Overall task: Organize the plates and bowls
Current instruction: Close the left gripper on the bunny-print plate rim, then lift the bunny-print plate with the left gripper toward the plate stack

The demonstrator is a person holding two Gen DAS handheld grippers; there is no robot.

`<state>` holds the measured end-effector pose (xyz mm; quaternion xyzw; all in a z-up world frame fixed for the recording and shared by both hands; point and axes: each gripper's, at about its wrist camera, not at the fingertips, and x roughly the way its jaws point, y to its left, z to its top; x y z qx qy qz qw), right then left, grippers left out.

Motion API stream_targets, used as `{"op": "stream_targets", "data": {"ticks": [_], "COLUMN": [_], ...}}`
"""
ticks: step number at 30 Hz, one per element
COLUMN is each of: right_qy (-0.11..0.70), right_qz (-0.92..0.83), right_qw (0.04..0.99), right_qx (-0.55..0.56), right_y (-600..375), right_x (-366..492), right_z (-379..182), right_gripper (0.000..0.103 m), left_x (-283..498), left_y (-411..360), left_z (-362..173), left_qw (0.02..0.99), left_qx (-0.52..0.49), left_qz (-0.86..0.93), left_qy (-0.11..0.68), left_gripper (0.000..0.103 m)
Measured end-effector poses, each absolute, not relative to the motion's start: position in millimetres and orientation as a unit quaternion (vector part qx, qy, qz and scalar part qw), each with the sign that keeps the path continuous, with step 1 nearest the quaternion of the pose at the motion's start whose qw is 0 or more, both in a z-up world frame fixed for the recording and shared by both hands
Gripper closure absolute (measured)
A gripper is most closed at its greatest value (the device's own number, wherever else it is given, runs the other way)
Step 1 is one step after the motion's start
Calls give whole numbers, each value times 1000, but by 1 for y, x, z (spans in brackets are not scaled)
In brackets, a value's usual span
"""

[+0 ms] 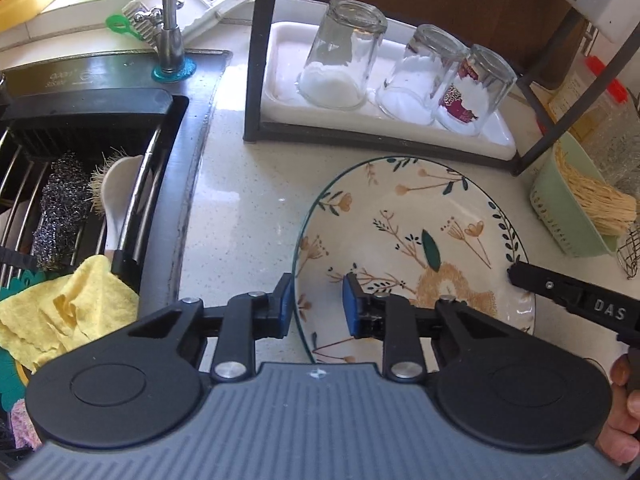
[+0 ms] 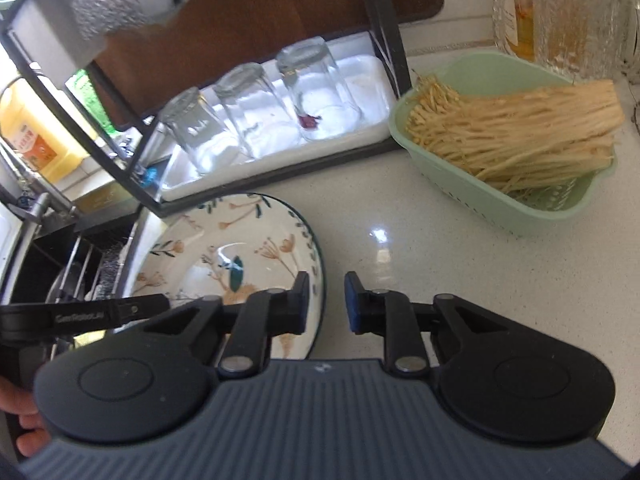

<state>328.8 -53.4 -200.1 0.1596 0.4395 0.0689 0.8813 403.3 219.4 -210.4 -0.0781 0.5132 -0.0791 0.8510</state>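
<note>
- I see a floral plate [image 1: 412, 240] lying flat on the pale speckled countertop [image 1: 240, 220], between the sink [image 1: 80, 184] on one side and a green basket [image 2: 520, 216] of pale dried strands on the other.
- My left gripper [image 1: 318, 304] straddles the plate's near-left rim: one blue-padded finger sits outside the edge, the other over the plate's inner surface. The jaws stand narrowly apart around the rim, and I cannot tell whether the pads actually press on it.
- My right gripper [image 2: 326, 300] straddles the opposite rim, one finger over the plate and one over bare counter. There is a visible gap between its pads, with the rim running through it; I cannot tell whether the pads pinch it.
- In the left wrist view the tip of the right gripper touches the plate's right edge.
- Behind the plate stands a dark metal rack [image 1: 256, 80] holding a white tray [image 1: 288, 108], with three clear glasses [image 1: 344, 56] upside down on it.
- In the sink a wire rack holds a steel scourer [image 1: 60, 208], a brush and a yellow cloth [image 1: 64, 312].
- A tap [image 1: 170, 16] rises behind the sink.
</note>
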Motion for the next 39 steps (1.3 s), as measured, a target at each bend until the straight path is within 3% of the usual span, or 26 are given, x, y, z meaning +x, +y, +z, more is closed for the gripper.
{"op": "stream_targets", "data": {"ticks": [15,39], "right_qy": [449,419], "right_qz": [128,149], "right_qw": [865,881], "right_qx": [184,162], "right_y": [-52,-55], "right_x": [337,313], "right_z": [-210,-138], "right_gripper": [85,85], "left_x": [412,377], "left_y": [232,233], "left_z": [-208,-126], "left_qw": [846,847], "left_qx": [-86,-139], "left_qz": [-92,-99], "left_qy": [518,503], "left_gripper": [72,72]}}
